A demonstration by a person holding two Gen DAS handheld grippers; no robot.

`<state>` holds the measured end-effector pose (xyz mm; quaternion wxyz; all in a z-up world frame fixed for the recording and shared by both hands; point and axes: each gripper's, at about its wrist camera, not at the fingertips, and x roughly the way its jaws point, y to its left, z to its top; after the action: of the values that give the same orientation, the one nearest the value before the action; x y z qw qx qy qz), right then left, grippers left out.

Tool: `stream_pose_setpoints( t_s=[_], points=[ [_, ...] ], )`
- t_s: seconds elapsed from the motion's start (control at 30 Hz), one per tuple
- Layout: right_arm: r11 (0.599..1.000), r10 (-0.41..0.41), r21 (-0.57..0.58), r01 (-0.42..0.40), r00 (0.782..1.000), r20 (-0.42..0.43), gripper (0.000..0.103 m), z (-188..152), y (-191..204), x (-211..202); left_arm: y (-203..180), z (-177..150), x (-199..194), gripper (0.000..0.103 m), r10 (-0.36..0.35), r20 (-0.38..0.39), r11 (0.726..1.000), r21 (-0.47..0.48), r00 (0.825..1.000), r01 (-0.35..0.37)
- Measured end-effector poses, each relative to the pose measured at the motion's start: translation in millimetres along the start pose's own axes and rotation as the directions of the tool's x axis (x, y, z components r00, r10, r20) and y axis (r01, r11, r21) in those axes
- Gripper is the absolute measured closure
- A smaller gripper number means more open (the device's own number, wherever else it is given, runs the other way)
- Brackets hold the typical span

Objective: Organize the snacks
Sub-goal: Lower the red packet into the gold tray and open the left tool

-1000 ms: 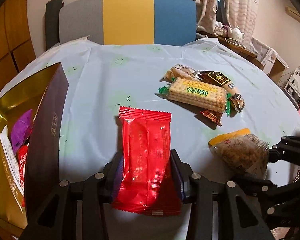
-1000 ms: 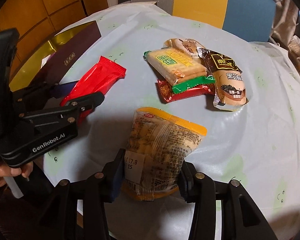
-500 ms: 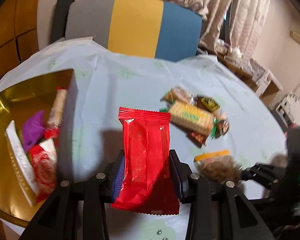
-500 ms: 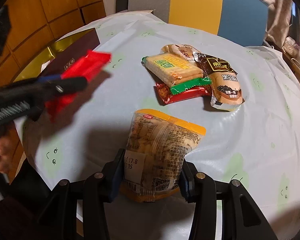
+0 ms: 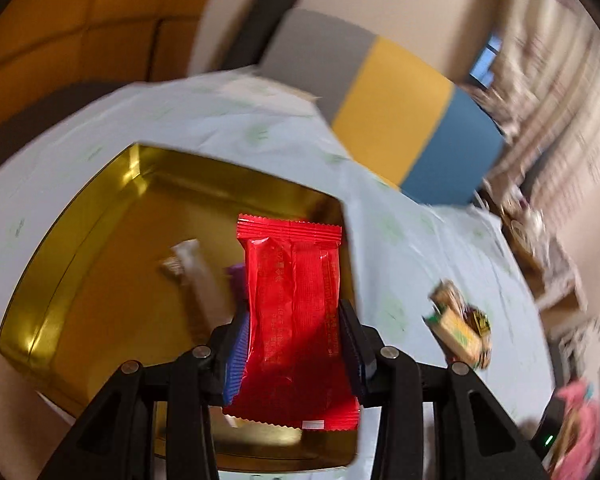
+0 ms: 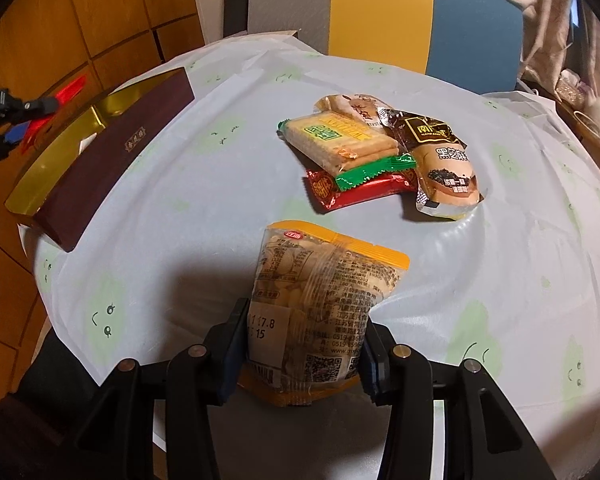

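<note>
The left gripper (image 5: 294,344) is clenched on a red packet (image 5: 296,312), its blue pads pressing both long edges, and it holds the packet in the air above the gold box (image 5: 100,248). From that camera the box fills the space from nine to six o'clock of the packet, its shiny floor showing a pale stick-shaped snack (image 5: 198,276) and a bit of something purple (image 5: 236,276) just left of the packet. The view is tilted and smeared with motion blur, so finer detail in the box cannot be made out.

The right gripper (image 6: 300,344) is grasping a clear bag with yellow ends (image 6: 320,300), pinched at its near end, the far end reaching out over the pale tablecloth (image 6: 520,260); whether the bag rests on the cloth or hangs just above it I cannot tell.

At about twelve to one o'clock from that bag sits a small heap: a biscuit pack (image 6: 336,140) lying on a red-and-gold bar (image 6: 360,190), a brown sachet (image 6: 444,168) touching them on the right, and a tan wrapper (image 6: 352,106) behind. At ten o'clock, well apart from the heap, stands the box with its dark maroon side (image 6: 112,160) facing the table's middle. Beyond it, at the far left edge, the left gripper and its red packet show small. A chair (image 6: 380,12) in grey, yellow and blue stands at twelve o'clock behind the table.
</note>
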<state>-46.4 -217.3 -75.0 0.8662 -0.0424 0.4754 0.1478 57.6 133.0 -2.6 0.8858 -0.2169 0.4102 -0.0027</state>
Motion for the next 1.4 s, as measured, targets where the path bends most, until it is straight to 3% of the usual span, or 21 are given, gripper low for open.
stream_pose_setpoints(
  t_s=[0.2, 0.3, 0.47, 0.6, 0.73, 0.83, 0.93, 1.03, 1.4],
  points=[
    [1.0, -0.001, 0.005, 0.001, 1.0, 0.0, 0.054, -0.1, -0.8, -0.2, 18.6, 29.4, 20.4, 0.061, -0.036, -0.044, 0.995, -0.094, 0.998, 0.031],
    [1.0, 0.0, 0.009, 0.0, 1.0, 0.001, 0.054, -0.3, -1.0, -0.5, 11.4, 39.8, 41.4, 0.061, 0.011, -0.069, 0.996, -0.082, 0.998, -0.016],
    [1.0, -0.005, 0.009, 0.005, 1.0, 0.001, 0.054, -0.2, -0.1, 0.0, 21.6, 53.4, 78.8, 0.061, 0.022, -0.128, 0.983, -0.176, 0.992, -0.044],
    [1.0, -0.008, 0.01, 0.008, 1.0, 0.0, 0.054, 0.1, 0.4, 0.2, 19.9, 59.9, 104.9, 0.061, 0.024, -0.128, 0.985, -0.168, 0.991, -0.045],
    [1.0, -0.008, 0.01, 0.008, 1.0, -0.001, 0.054, 0.2, 0.1, 0.2, 21.8, 62.8, 123.1, 0.051, -0.008, -0.189, 0.984, -0.174, 0.982, -0.026],
    [1.0, -0.012, 0.013, 0.012, 1.0, -0.001, 0.054, 0.3, 0.2, 0.7, 21.8, 60.1, 115.4, 0.048, 0.004, -0.167, 0.987, -0.158, 0.986, -0.03],
    [1.0, -0.015, 0.009, 0.015, 1.0, -0.001, 0.054, 0.6, 0.5, 1.2, 18.7, 52.4, 101.0, 0.048, 0.083, -0.142, 0.991, -0.089, 0.986, -0.096],
    [1.0, -0.016, 0.01, 0.016, 1.0, 0.005, 0.054, -0.4, 0.1, 1.1, 18.2, 41.9, 85.1, 0.048, 0.119, -0.115, 0.99, -0.057, 0.986, -0.126],
    [1.0, -0.026, 0.009, 0.026, 0.999, 0.021, 0.054, -2.6, 1.4, 0.0, -6.6, 4.2, 41.8, 0.048, 0.195, -0.017, 0.977, 0.093, 0.981, -0.192]
  ],
)
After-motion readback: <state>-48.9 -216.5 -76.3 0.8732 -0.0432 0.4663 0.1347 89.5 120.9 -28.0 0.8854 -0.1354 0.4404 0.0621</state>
